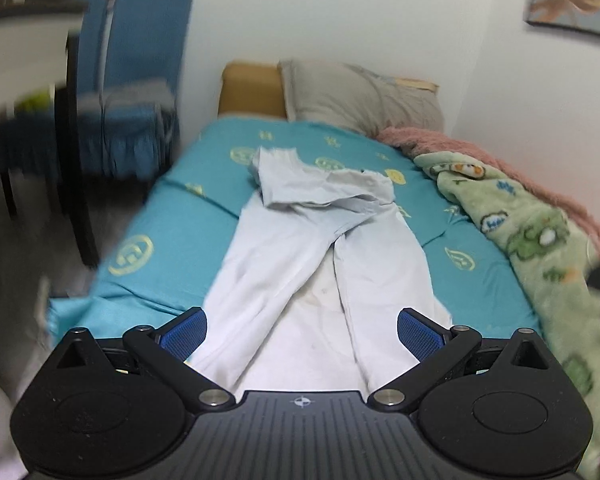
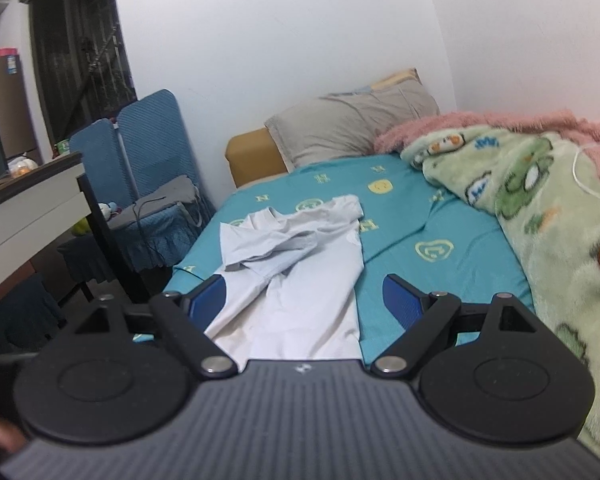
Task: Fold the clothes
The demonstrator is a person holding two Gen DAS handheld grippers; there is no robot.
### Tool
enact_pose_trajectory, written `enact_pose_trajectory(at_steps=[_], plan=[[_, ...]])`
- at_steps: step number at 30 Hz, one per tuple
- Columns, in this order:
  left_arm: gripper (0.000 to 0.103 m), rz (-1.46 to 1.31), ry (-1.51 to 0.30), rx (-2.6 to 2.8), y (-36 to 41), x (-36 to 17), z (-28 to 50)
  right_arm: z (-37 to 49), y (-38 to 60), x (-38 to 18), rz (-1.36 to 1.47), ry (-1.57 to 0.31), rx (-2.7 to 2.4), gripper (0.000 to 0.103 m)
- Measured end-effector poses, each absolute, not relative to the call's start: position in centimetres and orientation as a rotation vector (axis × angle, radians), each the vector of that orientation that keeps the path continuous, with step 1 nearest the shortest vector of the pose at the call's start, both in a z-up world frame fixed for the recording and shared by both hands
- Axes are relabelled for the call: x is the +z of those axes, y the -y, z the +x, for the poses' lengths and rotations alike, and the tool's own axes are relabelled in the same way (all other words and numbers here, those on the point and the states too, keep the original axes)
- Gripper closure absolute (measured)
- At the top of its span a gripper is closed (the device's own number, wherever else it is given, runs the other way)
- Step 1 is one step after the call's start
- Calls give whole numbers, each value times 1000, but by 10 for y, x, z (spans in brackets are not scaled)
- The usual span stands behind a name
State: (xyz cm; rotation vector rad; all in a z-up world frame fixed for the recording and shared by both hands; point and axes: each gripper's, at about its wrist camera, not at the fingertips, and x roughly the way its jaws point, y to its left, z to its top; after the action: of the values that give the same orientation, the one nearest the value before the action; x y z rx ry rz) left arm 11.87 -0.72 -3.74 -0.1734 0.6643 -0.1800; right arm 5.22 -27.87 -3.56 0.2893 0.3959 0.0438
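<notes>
A pale white-blue shirt lies on the teal bed sheet, both long sides folded in over its middle and the sleeves bunched at the far end. My left gripper hovers open above the shirt's near hem, its blue pads wide apart with nothing between them. In the right wrist view the same shirt lies ahead and to the left. My right gripper is open over the shirt's near right edge, and its pads hold nothing.
A green patterned blanket and a pink fuzzy one pile along the bed's right side. A grey pillow leans at the headboard. Blue-covered chairs and a dark-legged desk stand left of the bed.
</notes>
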Motion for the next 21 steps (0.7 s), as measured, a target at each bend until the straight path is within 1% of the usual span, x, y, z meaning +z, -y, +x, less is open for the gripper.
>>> enact_pose_trajectory(at_steps=[5,9,11,15,18,20,21], plan=[[2,-381,-713,-214,-11,-48,184,65,287,-45,339,-427,34,16],[2,-501,-689,-221,-17,-64,242,87,296,-60,366,-459,23,16],[4,-540,-681,-211,-16,-73,272,98,301,-67,380,-474,18,16],[14,-574,-671,-170,-11,-95,328,120,309,-81,407,-506,6,16],[17,-518,-661,-138,-3,-109,365,137,316,-92,428,-530,-2,16],[25,-470,-676,-135,2,-118,387,148,320,-99,441,-546,-7,16],[34,-453,-681,-148,4,-121,395,153,323,-103,448,-554,-10,16]])
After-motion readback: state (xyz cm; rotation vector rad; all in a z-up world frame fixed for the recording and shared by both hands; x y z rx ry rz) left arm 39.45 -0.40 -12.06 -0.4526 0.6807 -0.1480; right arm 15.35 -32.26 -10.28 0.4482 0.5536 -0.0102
